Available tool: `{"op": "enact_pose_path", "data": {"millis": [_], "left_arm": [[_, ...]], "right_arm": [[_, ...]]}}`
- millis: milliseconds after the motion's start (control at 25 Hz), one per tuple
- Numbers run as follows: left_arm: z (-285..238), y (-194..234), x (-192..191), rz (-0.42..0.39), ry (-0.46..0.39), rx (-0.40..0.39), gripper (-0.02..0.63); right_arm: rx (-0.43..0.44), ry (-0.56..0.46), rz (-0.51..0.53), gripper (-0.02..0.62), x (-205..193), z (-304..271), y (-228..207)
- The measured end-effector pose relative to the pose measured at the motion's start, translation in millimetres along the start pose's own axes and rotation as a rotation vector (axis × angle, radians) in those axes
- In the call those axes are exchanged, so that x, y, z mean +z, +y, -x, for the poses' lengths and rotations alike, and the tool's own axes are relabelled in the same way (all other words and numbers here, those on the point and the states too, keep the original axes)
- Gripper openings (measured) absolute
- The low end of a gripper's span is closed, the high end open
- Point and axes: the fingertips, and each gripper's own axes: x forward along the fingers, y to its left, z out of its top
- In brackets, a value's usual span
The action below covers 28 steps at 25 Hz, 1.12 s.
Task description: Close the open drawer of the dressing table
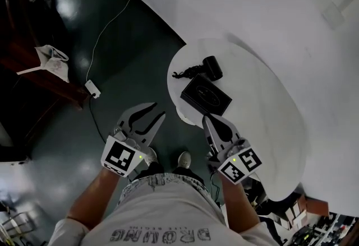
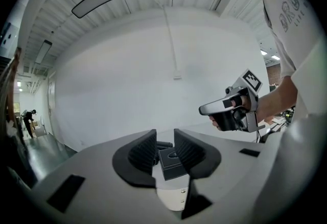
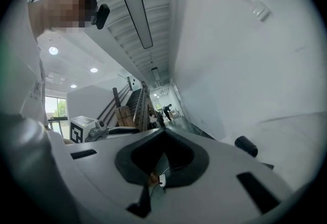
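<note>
The dressing table (image 1: 263, 105) stands at the right of the head view, against the white wall; its drawer cannot be made out in any view. On the top lie a black box (image 1: 205, 95) and, just beyond it, a black cylinder (image 1: 212, 67). Right gripper (image 1: 205, 119) — jaws together, empty — hovers near the table's front edge. Left gripper (image 1: 159, 109) — jaws apart, nothing between them — hangs over the dark floor (image 1: 129, 65) beside it.

White oval dressing table (image 1: 263, 127) against wall (image 1: 252, 4).
</note>
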Motion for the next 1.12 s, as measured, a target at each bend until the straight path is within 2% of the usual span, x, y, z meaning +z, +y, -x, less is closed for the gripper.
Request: {"op": "enact_pose_path", "data": {"millis": [320, 1120], "left_arm": [[-8.2, -1.4, 13.7, -0.002, -0.017, 0.024, 0.067], [-30.3, -25.2, 18.7, 0.051, -0.021, 0.051, 0.029]], "right_arm": [[0.034, -0.002, 0.011, 0.008, 9.3, -2.2, -1.0], [0.116, 0.048, 0.040, 0.008, 11.4, 6.1, -4.5]]}}
